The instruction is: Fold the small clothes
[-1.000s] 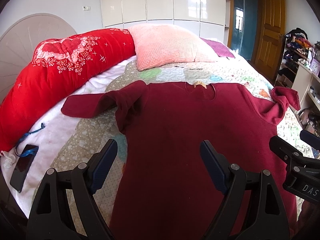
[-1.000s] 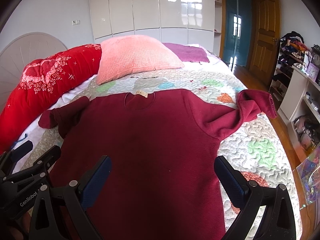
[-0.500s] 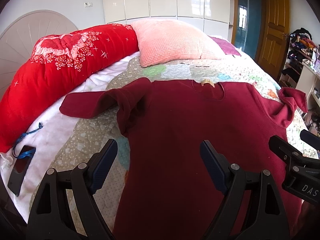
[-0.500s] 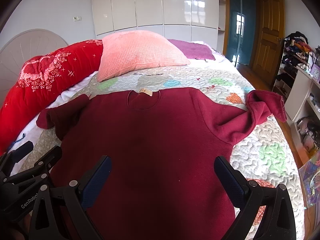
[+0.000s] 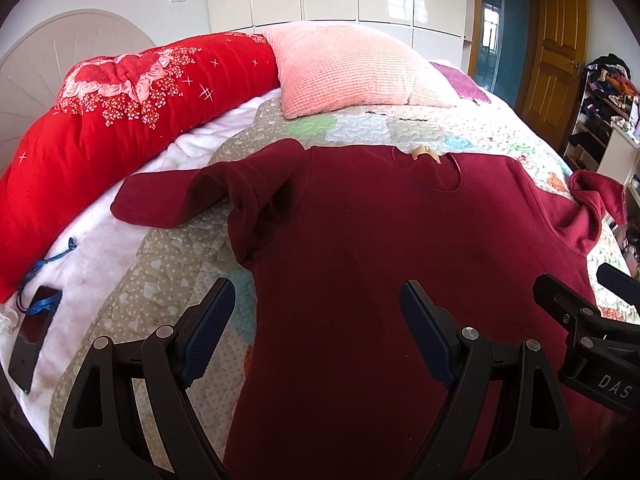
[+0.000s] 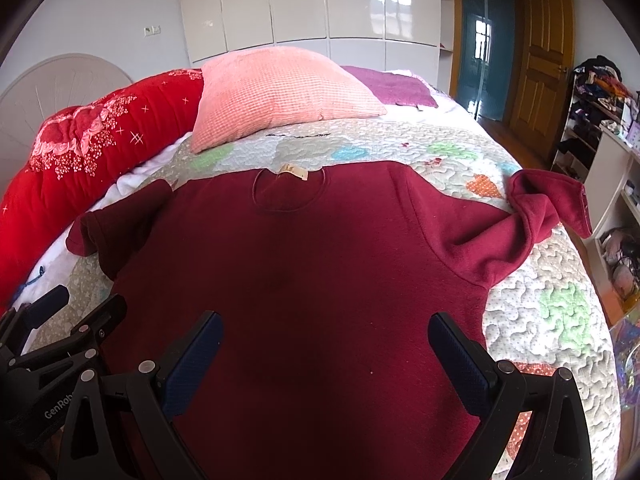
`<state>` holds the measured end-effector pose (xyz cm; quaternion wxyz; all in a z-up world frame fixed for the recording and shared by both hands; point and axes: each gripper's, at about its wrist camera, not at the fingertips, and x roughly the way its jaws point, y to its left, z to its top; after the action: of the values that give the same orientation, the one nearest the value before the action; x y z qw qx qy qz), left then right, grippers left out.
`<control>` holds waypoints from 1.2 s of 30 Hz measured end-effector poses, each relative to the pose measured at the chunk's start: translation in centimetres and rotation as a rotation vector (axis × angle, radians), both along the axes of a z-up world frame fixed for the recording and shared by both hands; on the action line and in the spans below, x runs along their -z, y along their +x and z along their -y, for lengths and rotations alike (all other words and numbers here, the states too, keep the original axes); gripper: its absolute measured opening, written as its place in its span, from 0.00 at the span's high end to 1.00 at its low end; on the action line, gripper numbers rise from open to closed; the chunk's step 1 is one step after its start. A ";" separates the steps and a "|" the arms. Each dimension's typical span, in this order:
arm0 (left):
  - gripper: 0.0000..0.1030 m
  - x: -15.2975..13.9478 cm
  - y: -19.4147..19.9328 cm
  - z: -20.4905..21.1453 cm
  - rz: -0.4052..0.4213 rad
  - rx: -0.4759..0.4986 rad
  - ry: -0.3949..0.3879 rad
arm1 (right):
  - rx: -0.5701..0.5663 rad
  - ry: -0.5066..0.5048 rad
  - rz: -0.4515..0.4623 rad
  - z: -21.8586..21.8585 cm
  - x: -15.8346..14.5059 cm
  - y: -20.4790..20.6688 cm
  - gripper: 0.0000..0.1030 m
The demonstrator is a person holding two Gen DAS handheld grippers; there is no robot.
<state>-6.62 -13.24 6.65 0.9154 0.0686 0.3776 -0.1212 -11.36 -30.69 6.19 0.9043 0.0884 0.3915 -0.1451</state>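
1. Surroundings: a pink pillow (image 6: 280, 92) and a red quilt (image 5: 120, 120) lie along the head of the bed, beyond the garment. A dark phone (image 5: 34, 336) with a blue cord rests on the white sheet at the left edge. A cluttered shelf unit (image 6: 600, 120) stands off the bed's right side.
2. Task item: a maroon sweater (image 6: 300, 272) lies flat on the patchwork bedspread (image 6: 552, 312), collar toward the pillow. Both sleeves are bunched and folded near the shoulders.
3. Left gripper (image 5: 316, 320): jaws spread wide, holding nothing, over the sweater's left side.
4. Right gripper (image 6: 324, 348): jaws likewise spread, empty, over the lower body.
5. The sweater's hem is cut off by the frame.
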 end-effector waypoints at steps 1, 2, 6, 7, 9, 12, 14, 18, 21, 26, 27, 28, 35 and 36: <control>0.18 0.0 0.1 0.0 0.000 -0.001 0.002 | -0.002 0.003 -0.002 0.0 0.1 0.2 0.01; 0.18 0.1 0.2 -0.1 0.002 -0.002 0.004 | -0.002 0.005 -0.004 0.0 0.2 0.2 0.01; 0.18 -0.1 0.6 -0.8 0.014 0.001 0.009 | -0.017 0.004 -0.014 -0.4 0.5 0.8 0.01; 0.18 -0.2 0.8 -1.2 0.007 -0.001 -0.001 | -0.023 0.002 -0.018 -0.6 0.6 1.1 0.01; 0.18 -0.6 1.8 -2.8 -0.015 -0.012 -0.045 | -0.032 0.002 -0.018 -0.9 0.8 1.5 0.01; 0.18 -1.1 3.7 -6.1 -0.042 -0.078 -0.107 | -0.048 0.014 -0.015 -1.4 1.0 2.4 0.01; 0.18 -1.2 5.3 -8.4 -0.055 -0.143 -0.121 | -0.057 0.026 -0.014 -1.7 1.1 3.0 0.01; 0.18 -0.3 9.6 -13.5 -0.109 -0.294 -0.120 | -0.086 0.037 -0.016 -2.6 1.4 4.0 0.01; 0.18 0.7 13.2 -17.3 -0.141 -0.413 -0.166 | -0.115 0.033 -0.019 -3.3 1.5 4.8 0.01; 0.21 3.1 17.6 -21.5 -0.205 -0.565 -0.308 | -0.145 0.031 -0.028 -3.7 1.8 5.6 0.01; 0.22 3.7 18.4 -21.8 -0.227 -0.587 -0.332 | -0.148 0.041 -0.032 -3.7 2.0 5.7 0.01; 0.25 4.2 19.0 -22.1 -0.241 -0.599 -0.345 | -0.150 0.047 -0.034 -3.6 2.1 5.7 0.01; 0.76 5.8 22.9 -21.3 -0.234 -0.588 -0.271 | -0.140 0.069 -0.059 -2.7 3.0 6.4 0.01; 0.85 5.7 23.0 -21.2 -0.233 -0.583 -0.269 | -0.137 0.071 -0.061 -2.7 3.1 6.4 0.01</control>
<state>16.35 8.00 0.93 0.8632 -0.1780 0.4639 0.0897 -4.93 -28.01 3.07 0.8961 0.0888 0.4289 -0.0716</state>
